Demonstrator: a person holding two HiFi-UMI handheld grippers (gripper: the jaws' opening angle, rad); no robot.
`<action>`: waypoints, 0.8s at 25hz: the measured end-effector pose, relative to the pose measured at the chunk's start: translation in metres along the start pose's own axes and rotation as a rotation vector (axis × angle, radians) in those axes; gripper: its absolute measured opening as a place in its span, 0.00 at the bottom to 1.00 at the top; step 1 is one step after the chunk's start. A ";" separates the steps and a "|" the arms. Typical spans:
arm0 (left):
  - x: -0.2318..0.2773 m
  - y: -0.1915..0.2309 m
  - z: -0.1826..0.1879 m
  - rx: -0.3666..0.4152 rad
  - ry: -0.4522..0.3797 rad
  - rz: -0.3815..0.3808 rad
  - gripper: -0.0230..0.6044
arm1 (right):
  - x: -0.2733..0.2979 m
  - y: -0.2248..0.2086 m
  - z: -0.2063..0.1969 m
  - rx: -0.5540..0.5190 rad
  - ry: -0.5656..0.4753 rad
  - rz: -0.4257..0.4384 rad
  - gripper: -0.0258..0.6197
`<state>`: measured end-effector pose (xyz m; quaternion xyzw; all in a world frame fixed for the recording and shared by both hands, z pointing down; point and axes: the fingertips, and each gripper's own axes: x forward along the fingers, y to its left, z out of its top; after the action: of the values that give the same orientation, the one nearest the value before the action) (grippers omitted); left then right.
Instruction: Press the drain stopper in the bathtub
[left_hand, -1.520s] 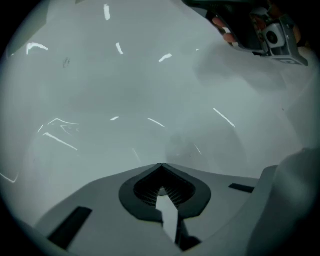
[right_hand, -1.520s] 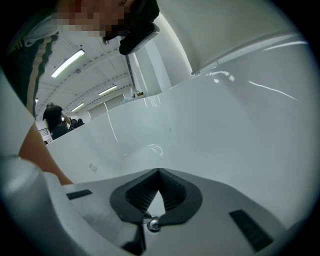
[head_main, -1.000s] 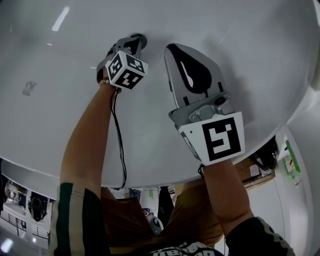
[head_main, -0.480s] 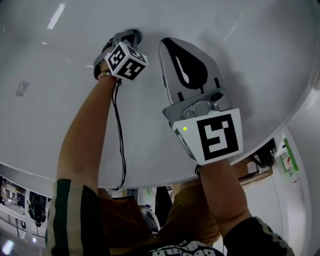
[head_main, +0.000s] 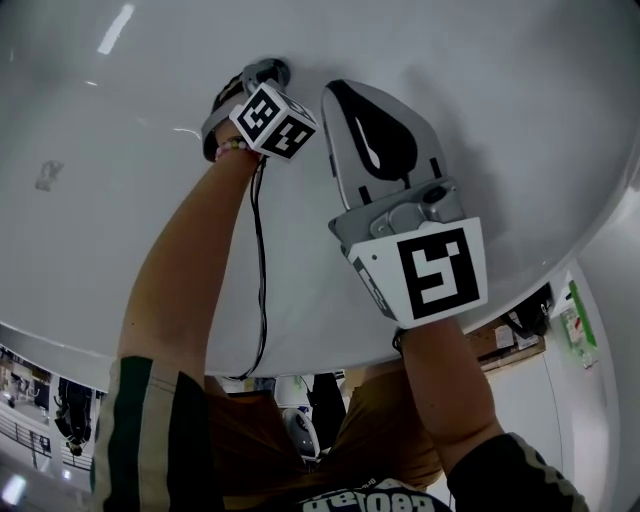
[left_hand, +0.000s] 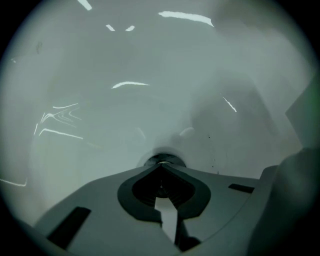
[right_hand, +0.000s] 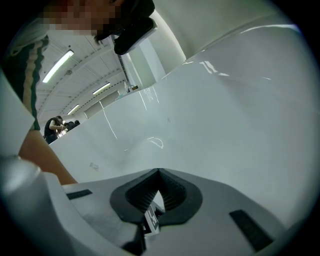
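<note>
Nearest the person and to the right of the drain stopper, the right gripper hangs over the bare white bathtub, well short of the stopper; judged parked there to keep out of the working hand's way; its own view shows the right gripper jaws closed tip to tip with nothing clamped, only tub wall beyond them; further out, the left forearm reaches down into the tub with a black cable trailing beside it, bringing the left gripper right at the stopper; judged that the closed tips make one blunt point to press with; in its own view the left gripper jaws meet at the tip, gripping nothing, and the dark round stopper sits directly under and just past that tip; contact looks likely, though actual pressing cannot be confirmed; beyond the stopper, only glossy tub wall with light streaks
</note>
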<state>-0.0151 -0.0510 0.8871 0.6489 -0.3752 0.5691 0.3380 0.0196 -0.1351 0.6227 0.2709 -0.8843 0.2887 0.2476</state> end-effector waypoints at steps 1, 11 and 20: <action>0.001 0.000 0.000 -0.009 -0.002 -0.001 0.04 | 0.000 0.001 0.000 -0.002 -0.001 0.005 0.06; -0.001 0.003 0.004 -0.130 -0.040 -0.078 0.04 | 0.003 0.004 -0.005 0.009 0.019 0.027 0.06; -0.008 0.001 0.003 -0.099 -0.042 -0.061 0.04 | 0.009 0.019 -0.015 0.007 0.069 0.080 0.06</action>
<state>-0.0147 -0.0536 0.8789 0.6544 -0.3900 0.5254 0.3789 0.0059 -0.1154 0.6315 0.2263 -0.8843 0.3106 0.2653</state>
